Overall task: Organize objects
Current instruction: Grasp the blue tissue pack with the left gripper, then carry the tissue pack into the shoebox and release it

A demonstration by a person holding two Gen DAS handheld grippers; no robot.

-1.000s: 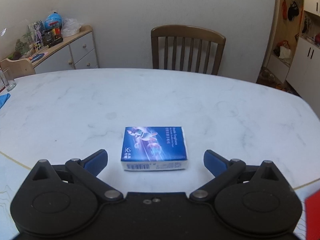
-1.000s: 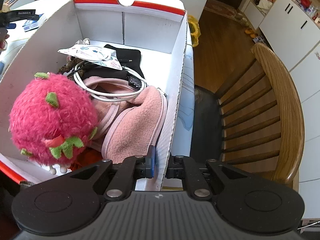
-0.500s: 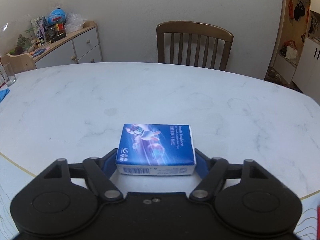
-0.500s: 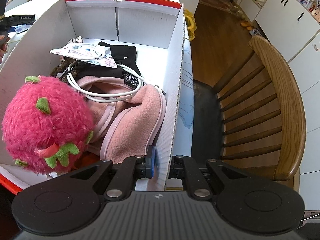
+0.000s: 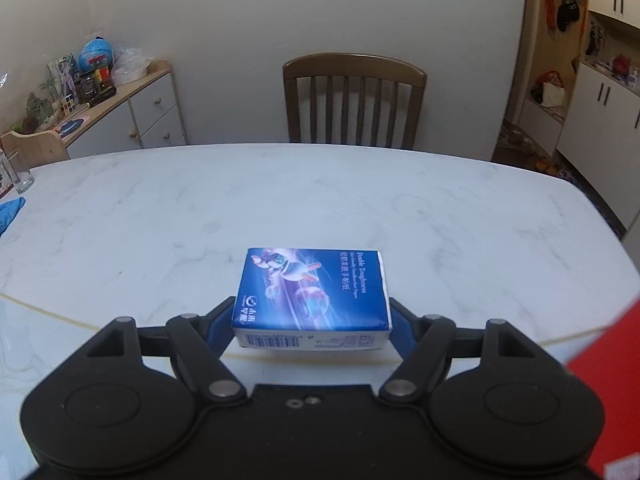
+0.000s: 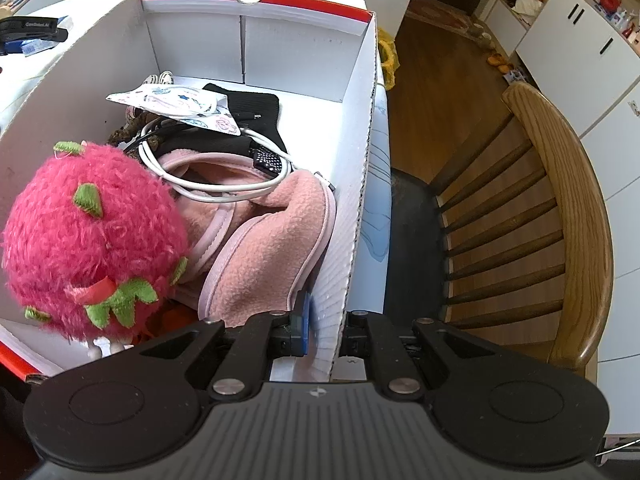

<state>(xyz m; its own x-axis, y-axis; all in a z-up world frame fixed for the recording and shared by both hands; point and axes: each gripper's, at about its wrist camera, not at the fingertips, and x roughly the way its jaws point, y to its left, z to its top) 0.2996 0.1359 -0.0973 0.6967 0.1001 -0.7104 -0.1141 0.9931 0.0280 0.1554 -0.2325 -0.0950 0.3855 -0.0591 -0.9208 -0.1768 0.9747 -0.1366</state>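
Observation:
A blue tissue pack (image 5: 312,292) hangs just above the white marble table (image 5: 160,220), with my left gripper (image 5: 311,322) shut on its two sides. In the right wrist view a white cardboard box with red trim (image 6: 256,28) holds a pink plush strawberry (image 6: 88,236), a pink fleece slipper (image 6: 276,248), a white cable (image 6: 224,192), a black cloth (image 6: 256,116) and a patterned face mask (image 6: 176,100). My right gripper (image 6: 324,332) is shut on the box's right wall (image 6: 356,184) near its front corner. A red corner of the box (image 5: 612,392) shows at the lower right of the left wrist view.
A brown wooden chair (image 5: 354,100) stands behind the table's far edge. A drinking glass (image 5: 18,172) and a blue cloth (image 5: 10,210) lie at the far left. Another wooden chair (image 6: 552,220) stands close to the box's right side. A sideboard (image 5: 120,120) lines the left wall.
My left gripper closed on the tissue pack and lifted it off the table. The right gripper kept its hold on the box wall, and the box shifted only slightly.

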